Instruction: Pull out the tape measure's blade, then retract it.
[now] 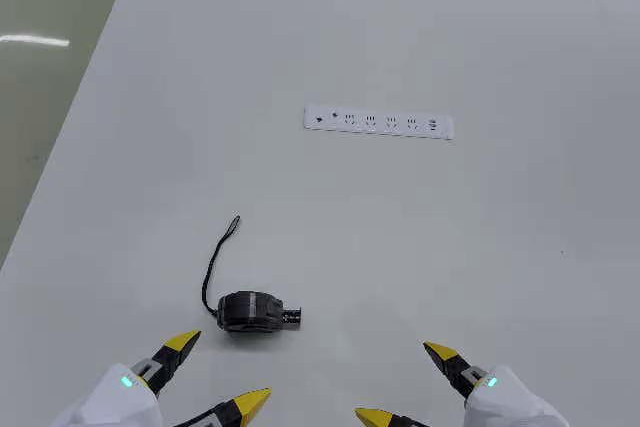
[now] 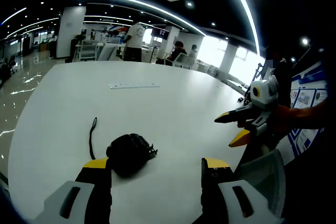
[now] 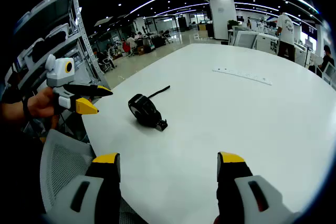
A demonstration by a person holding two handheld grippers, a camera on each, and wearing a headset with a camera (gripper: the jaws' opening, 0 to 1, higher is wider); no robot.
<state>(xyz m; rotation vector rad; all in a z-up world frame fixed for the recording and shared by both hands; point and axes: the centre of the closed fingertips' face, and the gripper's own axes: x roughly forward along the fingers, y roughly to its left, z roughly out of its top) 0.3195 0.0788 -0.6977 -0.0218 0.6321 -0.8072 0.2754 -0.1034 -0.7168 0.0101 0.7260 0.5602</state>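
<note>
You are at the very start: nothing is gripped and the blade has not been drawn. The tape measure lies on the white bench toward the near edge, at about 7 o'clock from the bench's middle in the head view. Its blade tab juts out of the case toward 3 o'clock, and its black strap trails off toward 11 o'clock. A white power strip sits well apart at 12 o'clock and plays no part.

Your left tongs are spread wide and empty, just short of the case, which lies at about 12 o'clock from them. Your right tongs are also wide apart and empty, with the tape measure off at about 10 o'clock and clear bench between.

The next move, as I judge it, calls for two grips. Bring the left tongs down over the case body and close firmly enough to stop it sliding. Then bring the right tongs across to pinch the tab. It is small and sits low on the bench, so come in level and square. Pull toward 3 o'clock, along the blade's own line.
</note>
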